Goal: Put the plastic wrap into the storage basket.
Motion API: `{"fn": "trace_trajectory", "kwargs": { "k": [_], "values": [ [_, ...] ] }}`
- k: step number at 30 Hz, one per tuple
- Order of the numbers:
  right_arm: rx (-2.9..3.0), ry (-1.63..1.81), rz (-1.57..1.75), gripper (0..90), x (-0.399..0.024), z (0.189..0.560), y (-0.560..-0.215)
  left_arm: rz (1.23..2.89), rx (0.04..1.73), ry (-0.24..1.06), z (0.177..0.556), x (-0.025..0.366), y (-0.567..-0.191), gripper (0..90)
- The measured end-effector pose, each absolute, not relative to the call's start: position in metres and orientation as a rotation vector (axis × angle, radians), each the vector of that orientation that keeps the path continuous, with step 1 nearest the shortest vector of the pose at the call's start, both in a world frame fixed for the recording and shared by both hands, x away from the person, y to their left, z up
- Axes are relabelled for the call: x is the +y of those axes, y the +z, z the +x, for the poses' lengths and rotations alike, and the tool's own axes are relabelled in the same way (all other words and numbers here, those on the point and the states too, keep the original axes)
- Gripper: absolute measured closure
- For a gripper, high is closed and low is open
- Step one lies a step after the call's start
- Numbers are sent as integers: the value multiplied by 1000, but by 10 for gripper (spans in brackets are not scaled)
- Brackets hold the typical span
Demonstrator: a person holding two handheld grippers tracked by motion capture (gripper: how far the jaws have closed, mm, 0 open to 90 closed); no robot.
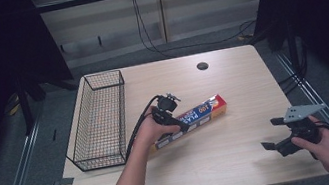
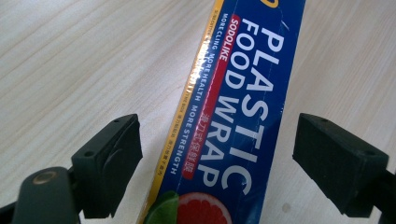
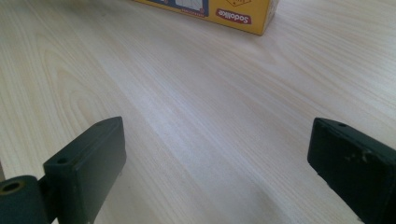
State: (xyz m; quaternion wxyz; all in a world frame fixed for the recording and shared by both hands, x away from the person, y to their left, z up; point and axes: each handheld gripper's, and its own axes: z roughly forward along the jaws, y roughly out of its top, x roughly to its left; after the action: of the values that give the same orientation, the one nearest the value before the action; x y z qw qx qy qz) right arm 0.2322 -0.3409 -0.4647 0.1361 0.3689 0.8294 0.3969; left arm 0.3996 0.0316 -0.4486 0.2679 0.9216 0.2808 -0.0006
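Over the middle of the table (image 1: 245,160), left gripper (image 2: 217,158) lowered onto the plastic wrap box (image 2: 233,116), jaws astride it. Jaws apart, a gap showing on each side between pad and box, the left-hand pad in the left gripper view nearer the box's yellow edge than the other is to the blue side; no pressing visible. Box lying flat on the wood, long and narrow, blue face up, slanted across the table in the high view, one end under the left hand (image 1: 156,129), the other end pointing up and right. Just left of that hand, a black wire basket (image 1: 99,121). Well apart, near the right front corner, right gripper (image 1: 275,142) held low, jaws wide apart with bare wood between.
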Motion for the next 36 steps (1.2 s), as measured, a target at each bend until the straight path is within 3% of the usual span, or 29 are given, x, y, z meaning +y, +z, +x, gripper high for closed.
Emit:
{"fn": "trace_trajectory", "kwargs": {
  "k": [13,17,31,36],
  "values": [
    [2399,1151,1070,44,-342,232,-464,2506,755,26,401,27,-445,226],
    [2400,1150,1071,44,-342,232,-464,2492,734,2,401,28,-446,303],
    [2402,1151,1073,44,-342,232,-464,2515,758,-47,404,26,-453,306],
    [2406,1152,1067,44,-342,233,-464,2594,744,-32,403,19,-450,332]
  ]
}}
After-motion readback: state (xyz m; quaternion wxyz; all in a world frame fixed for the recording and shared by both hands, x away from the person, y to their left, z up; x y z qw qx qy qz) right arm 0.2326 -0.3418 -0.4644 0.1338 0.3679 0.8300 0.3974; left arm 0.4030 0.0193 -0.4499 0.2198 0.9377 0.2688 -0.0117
